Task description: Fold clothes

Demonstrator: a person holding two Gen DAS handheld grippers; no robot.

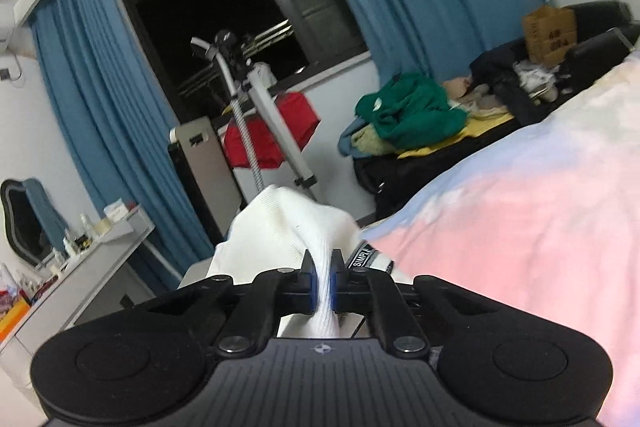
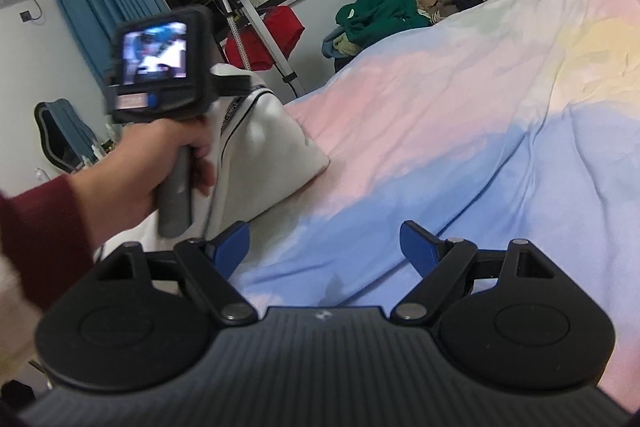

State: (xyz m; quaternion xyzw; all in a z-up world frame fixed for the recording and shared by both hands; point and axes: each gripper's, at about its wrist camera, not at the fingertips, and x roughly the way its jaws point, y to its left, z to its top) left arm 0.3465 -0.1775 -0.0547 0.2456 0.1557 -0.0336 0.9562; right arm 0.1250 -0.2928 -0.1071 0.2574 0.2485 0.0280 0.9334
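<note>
White clothing (image 1: 288,223) is the thing to fold, and it looks like a knit top or pants with a dark stripe and a band with letters on it (I cannot tell which kind it is). It sits at the edge of the bed, on the pink and blue bedspread (image 2: 460,131). Part of it is lifted up in a bunch and part of it rests on the bedspread.

The left gripper (image 1: 323,287) is clenched tight on a bunch of the white cloth. The cloth is squeezed between its two blue pads (image 1: 316,283). In the right wrist view a hand (image 2: 160,163) with a dark red sleeve (image 2: 36,227) holds that gripper up, and the white cloth hangs from it down to the bed.

The right gripper (image 2: 324,247) is released, with its jaws wide apart and nothing between them. It hangs over the blue part of the bedspread, just beside the white cloth but not touching it.

I think the folding has only just begun. The cloth is picked up but is bunched and not flat, and no neat fold shows yet. It needs to be spread out and folded. More clothes, like a green one (image 1: 412,107), lie in a messy pile (image 1: 400,131) far back near the window.
</note>
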